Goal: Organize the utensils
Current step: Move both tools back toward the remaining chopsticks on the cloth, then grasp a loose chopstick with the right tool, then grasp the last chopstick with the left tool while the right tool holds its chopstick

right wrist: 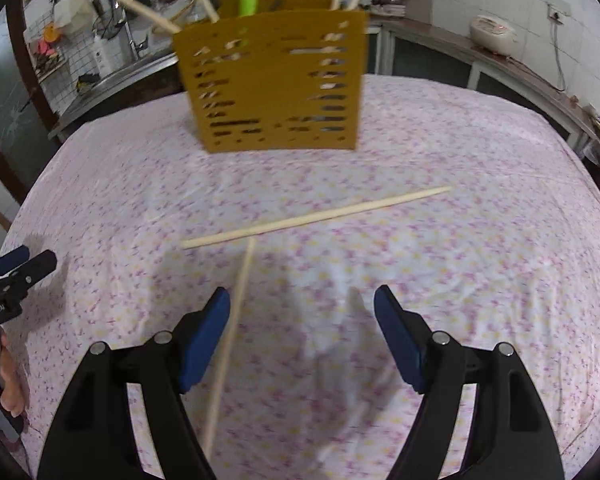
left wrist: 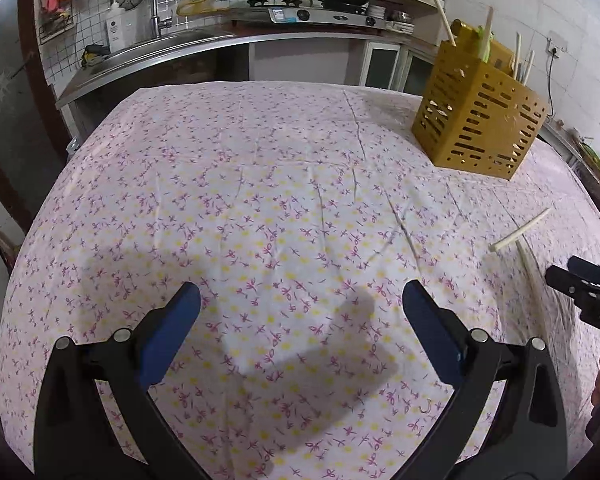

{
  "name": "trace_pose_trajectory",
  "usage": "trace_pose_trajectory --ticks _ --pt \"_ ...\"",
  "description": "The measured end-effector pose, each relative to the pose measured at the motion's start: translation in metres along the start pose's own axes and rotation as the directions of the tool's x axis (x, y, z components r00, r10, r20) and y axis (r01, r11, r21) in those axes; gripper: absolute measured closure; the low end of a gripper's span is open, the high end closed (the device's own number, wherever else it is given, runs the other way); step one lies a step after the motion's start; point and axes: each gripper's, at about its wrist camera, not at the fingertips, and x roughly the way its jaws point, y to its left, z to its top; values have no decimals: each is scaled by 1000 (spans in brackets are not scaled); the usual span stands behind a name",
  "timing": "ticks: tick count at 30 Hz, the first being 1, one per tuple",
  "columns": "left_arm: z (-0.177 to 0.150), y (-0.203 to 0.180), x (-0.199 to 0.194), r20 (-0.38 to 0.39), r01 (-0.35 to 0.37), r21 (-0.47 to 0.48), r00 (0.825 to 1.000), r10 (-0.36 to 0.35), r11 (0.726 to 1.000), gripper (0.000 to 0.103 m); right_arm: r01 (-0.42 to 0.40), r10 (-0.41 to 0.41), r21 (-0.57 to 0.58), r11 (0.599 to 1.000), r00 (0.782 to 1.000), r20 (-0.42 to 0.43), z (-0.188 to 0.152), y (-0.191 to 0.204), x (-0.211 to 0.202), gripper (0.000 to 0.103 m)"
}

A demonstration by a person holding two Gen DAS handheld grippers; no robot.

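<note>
Both tongs stand apart and grip nothing: left gripper (left wrist: 302, 304) over bare flowered tablecloth (left wrist: 260, 184), right gripper (right wrist: 302, 308) above a pale wooden chopstick (right wrist: 230, 344) lying near its left pad. A second pale chopstick (right wrist: 316, 217) lies crosswise beyond it. Farther back stands the mustard slotted utensil holder (right wrist: 276, 84), with sticks upright inside.
</note>
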Motion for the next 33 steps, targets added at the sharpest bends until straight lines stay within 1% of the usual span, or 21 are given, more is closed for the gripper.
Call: trace_pose_trajectory --ticks 2,3,5,8,12,13,14,16,20,24,26,28,33 --pt "0 -2 1 -5 3 8 1000 -3 1000 5 -10 10 -5 1000 1000 -13 2 5 3 41" --pt "0 -3 2 -8 5 11 1000 -5 1000 5 -9 9 -8 1000 1000 -24 4 9 4 43" --pt "1 -3 3 -14 11 13 1000 -11 1000 5 -4 3 -15 1000 999 -42 6 13 8 55" --pt "1 -4 3 -17 33 2 999 -33 999 5 -1 -1 -27 1000 997 -76 6 18 17 64" --pt "2 -4 2 -16 30 -1 999 -30 1000 5 5 -8 -48 999 998 -70 2 22 21 70" --pt "2 -4 2 -16 30 -3 999 -30 1000 5 0 -3 -53 999 998 -66 2 23 21 75" --pt "2 -3 2 -18 30 -7 999 -30 1000 5 -1 -2 -54 999 998 -62 2 22 20 86" --pt "3 -4 3 -24 34 -11 999 -35 999 5 -8 4 -55 998 998 -59 2 20 19 92" --pt "6 -14 -1 -17 39 10 999 -39 999 5 -50 47 -43 998 996 -71 8 9 17 97" --pt "12 -32 -5 -6 61 32 998 -60 998 5 -73 70 -33 997 995 -66 14 -7 11 98" --pt "16 -44 -5 -2 81 37 997 -81 996 5 -33 31 -47 998 999 -42 16 -14 6 98" --pt "19 -54 -5 0 96 40 995 -96 995 5 -41 39 -30 999 998 -45 21 -29 3 98" --pt "28 -93 -1 5 141 69 990 -141 988 5 -12 12 -4 1000 1000 -27 35 -72 -4 98"
